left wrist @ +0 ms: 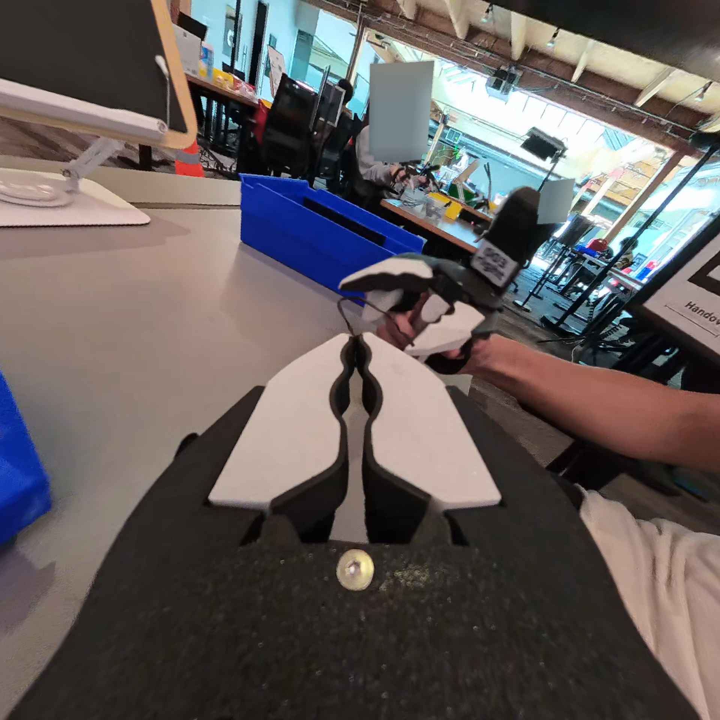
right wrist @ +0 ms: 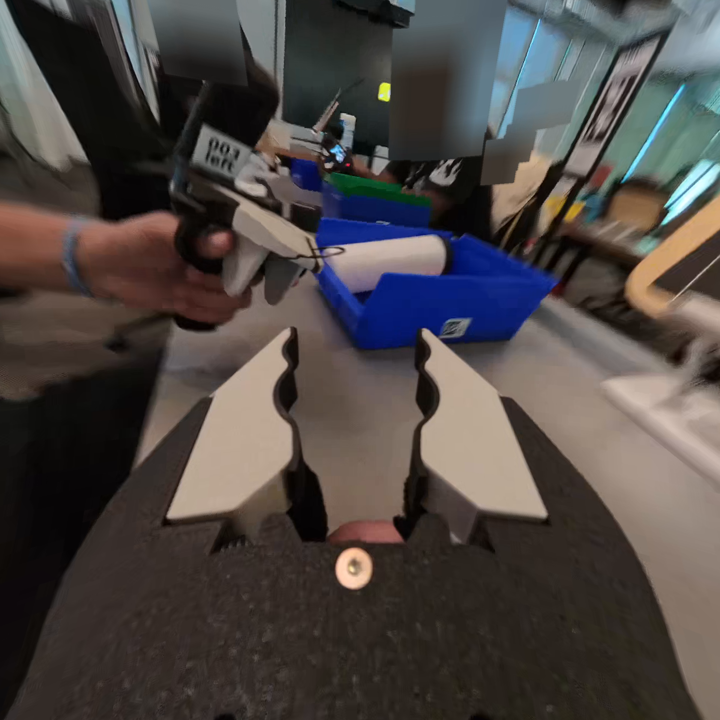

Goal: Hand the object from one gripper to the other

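Observation:
A thin black loop (left wrist: pixel 346 311) is pinched at the tips of my left gripper (left wrist: pixel 355 342), which is shut on it above the grey table (left wrist: pixel 117 331). My right gripper (left wrist: pixel 376 317) faces it from the right, held in a hand, its jaws open around the free end of the loop. In the right wrist view my right gripper (right wrist: pixel 356 339) is open and empty. The left gripper (right wrist: pixel 315 262) is at upper left, apart from it, with the loop (right wrist: pixel 331 252) sticking out of its tips.
A blue bin (left wrist: pixel 311 233) stands behind the grippers; in the right wrist view it (right wrist: pixel 428 307) holds a white roll (right wrist: pixel 389 261). Another blue bin (left wrist: pixel 19 467) is at the left edge. A white stand (left wrist: pixel 78 117) is at the back left. My hands' fingertips stand some 6 cm from each other.

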{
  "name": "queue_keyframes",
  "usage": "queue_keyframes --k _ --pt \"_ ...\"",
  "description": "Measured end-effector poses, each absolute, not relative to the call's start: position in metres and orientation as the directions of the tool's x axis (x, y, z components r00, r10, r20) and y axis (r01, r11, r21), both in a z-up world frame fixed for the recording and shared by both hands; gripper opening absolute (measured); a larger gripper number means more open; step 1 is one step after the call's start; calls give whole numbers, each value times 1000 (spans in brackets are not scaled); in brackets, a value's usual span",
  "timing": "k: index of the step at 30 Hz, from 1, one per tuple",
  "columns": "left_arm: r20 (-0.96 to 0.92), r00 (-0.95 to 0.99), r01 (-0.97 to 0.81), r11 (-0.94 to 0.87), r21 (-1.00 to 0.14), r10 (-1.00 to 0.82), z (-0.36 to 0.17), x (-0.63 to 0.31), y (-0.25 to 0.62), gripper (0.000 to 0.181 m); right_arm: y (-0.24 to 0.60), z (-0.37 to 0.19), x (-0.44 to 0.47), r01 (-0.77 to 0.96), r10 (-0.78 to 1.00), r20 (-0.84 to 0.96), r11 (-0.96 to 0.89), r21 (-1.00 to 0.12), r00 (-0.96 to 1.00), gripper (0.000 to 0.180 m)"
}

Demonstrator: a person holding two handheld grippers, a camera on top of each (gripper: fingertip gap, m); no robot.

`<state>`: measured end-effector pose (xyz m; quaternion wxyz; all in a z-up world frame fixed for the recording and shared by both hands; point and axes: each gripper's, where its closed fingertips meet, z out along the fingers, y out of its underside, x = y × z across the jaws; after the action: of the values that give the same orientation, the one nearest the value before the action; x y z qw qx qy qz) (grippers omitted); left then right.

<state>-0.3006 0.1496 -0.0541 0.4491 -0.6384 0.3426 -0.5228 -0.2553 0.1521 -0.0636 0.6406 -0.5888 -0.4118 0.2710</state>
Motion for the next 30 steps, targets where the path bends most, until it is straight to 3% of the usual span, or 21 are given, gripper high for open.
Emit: queue_keyframes --k 3,6,10,12,14,15,22,24,27,30 --pt "362 234 -13 -375 -927 -902 -63 -297 149 0 149 -61 -259 402 588 590 432 -807 554 60" --pt "383 241 -60 -407 -911 -892 -73 -292 147 0 145 -73 -272 656 354 850 541 -526 389 58" --pt "397 258 -115 -436 -893 -881 -86 -287 145 0 138 -78 -286 742 148 959 608 -281 241 47" --pt "401 257 -120 -441 -890 -879 -87 -286 144 0 141 -82 -285 777 103 974 589 -224 202 31" --pt "399 265 -130 -442 -888 -878 -89 -286 145 0 139 -82 -286 778 51 982 604 -174 180 1" --pt "394 267 -139 -440 -887 -879 -90 -286 145 0 138 -82 -286 781 47 985 604 -160 166 1" --pt "388 249 -122 -426 -897 -888 -88 -284 142 1 138 -77 -282 770 118 972 594 -233 203 0" --pt "389 251 -83 -420 -904 -886 -82 -287 146 27 139 -76 -279 767 156 963 582 -271 222 0" --pt "412 256 36 -417 -908 -874 -65 -296 155 52 146 -57 -263 719 219 903 548 -426 369 0" --pt "437 259 175 -404 -898 -861 -47 -310 164 55 159 -16 -222 593 249 757 495 -636 605 0"
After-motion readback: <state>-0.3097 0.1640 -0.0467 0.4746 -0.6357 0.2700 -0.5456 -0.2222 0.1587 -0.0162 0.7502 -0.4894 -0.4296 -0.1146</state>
